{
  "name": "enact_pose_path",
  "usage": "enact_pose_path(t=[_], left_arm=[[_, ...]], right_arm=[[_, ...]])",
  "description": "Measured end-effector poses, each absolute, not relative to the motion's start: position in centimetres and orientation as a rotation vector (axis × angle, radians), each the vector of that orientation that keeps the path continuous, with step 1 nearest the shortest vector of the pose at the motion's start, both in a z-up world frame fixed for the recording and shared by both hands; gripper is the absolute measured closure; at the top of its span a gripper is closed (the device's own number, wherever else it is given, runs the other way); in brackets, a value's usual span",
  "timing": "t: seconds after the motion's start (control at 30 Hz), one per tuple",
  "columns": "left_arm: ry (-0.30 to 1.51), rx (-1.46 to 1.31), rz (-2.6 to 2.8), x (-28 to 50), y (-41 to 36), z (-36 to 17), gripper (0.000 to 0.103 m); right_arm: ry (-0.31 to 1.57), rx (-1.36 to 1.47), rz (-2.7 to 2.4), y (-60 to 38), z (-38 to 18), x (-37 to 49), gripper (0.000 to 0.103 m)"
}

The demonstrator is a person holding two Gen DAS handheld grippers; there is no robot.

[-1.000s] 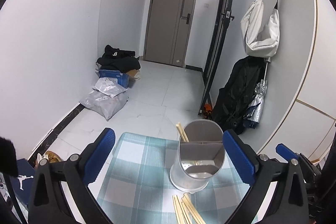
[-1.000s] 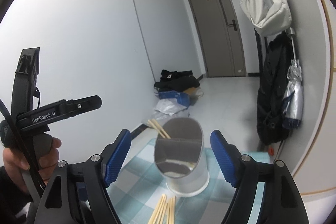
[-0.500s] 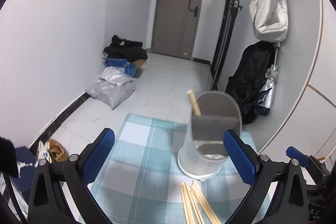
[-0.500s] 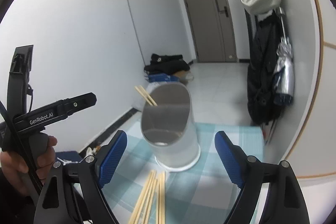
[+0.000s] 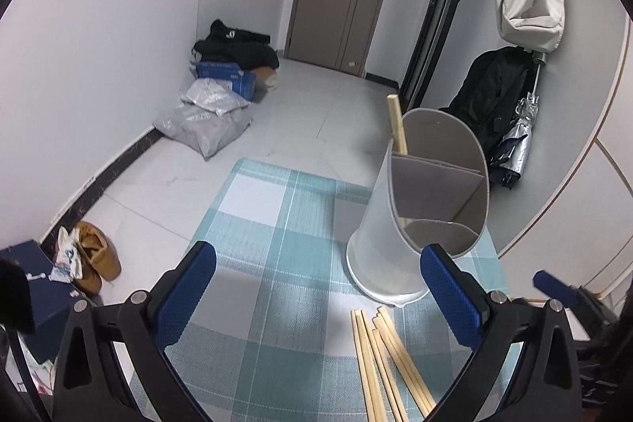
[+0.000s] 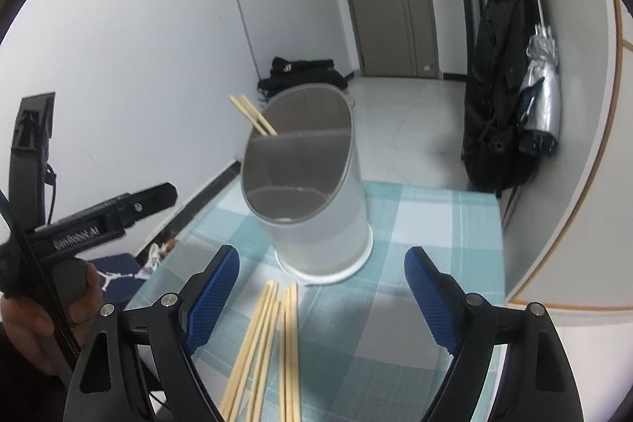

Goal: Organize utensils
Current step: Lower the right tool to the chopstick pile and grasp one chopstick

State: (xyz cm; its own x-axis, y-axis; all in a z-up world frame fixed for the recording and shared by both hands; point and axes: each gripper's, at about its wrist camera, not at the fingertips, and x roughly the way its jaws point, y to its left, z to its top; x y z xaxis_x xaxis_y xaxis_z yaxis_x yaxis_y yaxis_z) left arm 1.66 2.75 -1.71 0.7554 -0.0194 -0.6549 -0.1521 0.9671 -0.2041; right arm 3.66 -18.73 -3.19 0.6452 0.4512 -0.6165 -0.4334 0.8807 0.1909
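A white utensil holder [image 5: 399, 224] with grey dividers stands on a checked teal tablecloth [image 5: 277, 263]. A pair of wooden chopsticks [image 6: 253, 115] leans out of its far compartment. Several loose wooden chopsticks [image 6: 273, 351] lie on the cloth in front of the holder; they also show in the left wrist view [image 5: 387, 358]. My left gripper [image 5: 328, 295] is open and empty, above the cloth left of the holder. My right gripper [image 6: 320, 295] is open and empty, over the loose chopsticks just short of the holder.
The table's far edge drops to a tiled floor with bags and a blue box [image 5: 225, 74] by the left wall. A black coat and umbrella [image 6: 510, 97] hang at the right wall. The left hand-held gripper [image 6: 99, 224] shows at the left of the right wrist view.
Both grippers have pulled back and tilted down, so the holder sits farther off and more of the loose chopsticks show. Both stay open and empty.
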Motion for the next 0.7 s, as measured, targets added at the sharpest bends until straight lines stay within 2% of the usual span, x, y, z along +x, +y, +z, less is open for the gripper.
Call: enact_pose_path(t=[0.3, 0.5, 0.6, 0.7], left_arm=[[0.773, -0.284, 0.114, 2.4, 4.1, -2.9, 0.001], [0.793, -0.293, 0.137, 2.7, 5.2, -3.2, 0.001], [0.803, -0.294, 0.143, 2.8, 5.6, -3.4, 0.001], [0.810, -0.299, 0.143, 2.8, 5.9, -3.5, 0.001]], right_arm=[[0.907, -0.029, 0.471, -16.7, -7.2, 5.7, 0.018], [1.006, -0.111, 0.479, -14.8, -9.8, 6.4, 0.032], [1.032, -0.156, 0.489, -13.9, -10.6, 6.6, 0.044], [1.040, -0.199, 0.502, -12.9, -11.1, 6.5, 0.046]])
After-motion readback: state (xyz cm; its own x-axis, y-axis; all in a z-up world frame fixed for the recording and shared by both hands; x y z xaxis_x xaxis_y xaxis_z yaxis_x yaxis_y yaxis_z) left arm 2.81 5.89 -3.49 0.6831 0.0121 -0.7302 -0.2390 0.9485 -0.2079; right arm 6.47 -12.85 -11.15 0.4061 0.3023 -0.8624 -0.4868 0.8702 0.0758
